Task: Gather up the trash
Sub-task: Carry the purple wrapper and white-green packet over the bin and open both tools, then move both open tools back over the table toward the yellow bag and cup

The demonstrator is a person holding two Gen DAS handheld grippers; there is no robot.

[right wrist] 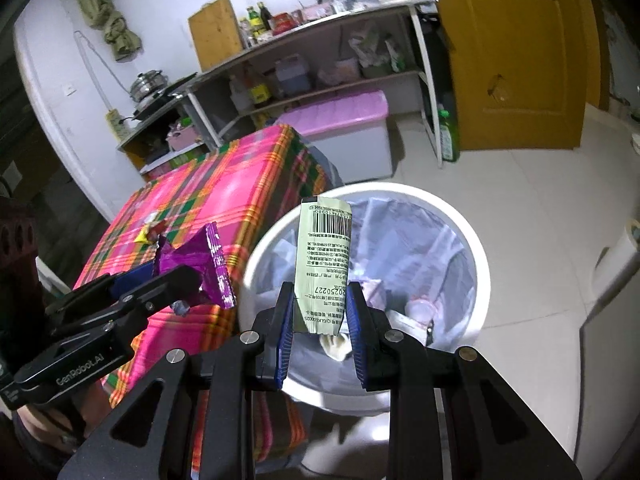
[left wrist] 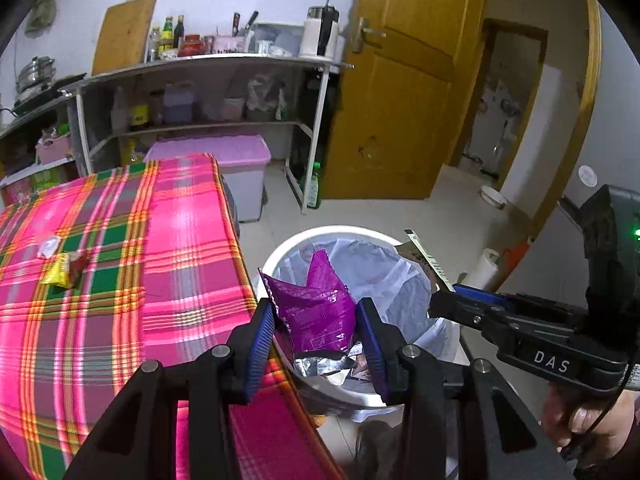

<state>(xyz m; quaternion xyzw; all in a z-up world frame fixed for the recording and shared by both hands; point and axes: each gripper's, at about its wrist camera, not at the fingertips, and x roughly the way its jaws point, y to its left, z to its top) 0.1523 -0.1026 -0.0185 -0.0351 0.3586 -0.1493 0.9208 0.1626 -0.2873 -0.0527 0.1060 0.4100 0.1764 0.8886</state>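
Note:
My left gripper [left wrist: 316, 314] is shut on a crumpled purple wrapper [left wrist: 316, 304] and holds it over the near rim of the white trash bin [left wrist: 280, 252], which has a clear liner. My right gripper [right wrist: 320, 304] is shut on a pale green wrapper with a barcode [right wrist: 325, 256], held upright above the bin [right wrist: 476, 240]. The right gripper also shows at the right of the left wrist view [left wrist: 444, 304], and the left gripper with the purple wrapper [right wrist: 208, 264] at the left of the right wrist view. A yellow wrapper and small scraps [left wrist: 60, 270] lie on the plaid tablecloth [left wrist: 180, 240].
The table stands directly left of the bin. Behind it are a pink-lidded storage box [left wrist: 240, 168], metal shelves with bottles [left wrist: 200, 92] and a wooden door [left wrist: 400, 100]. A paper roll [left wrist: 486, 270] stands on the tiled floor to the right.

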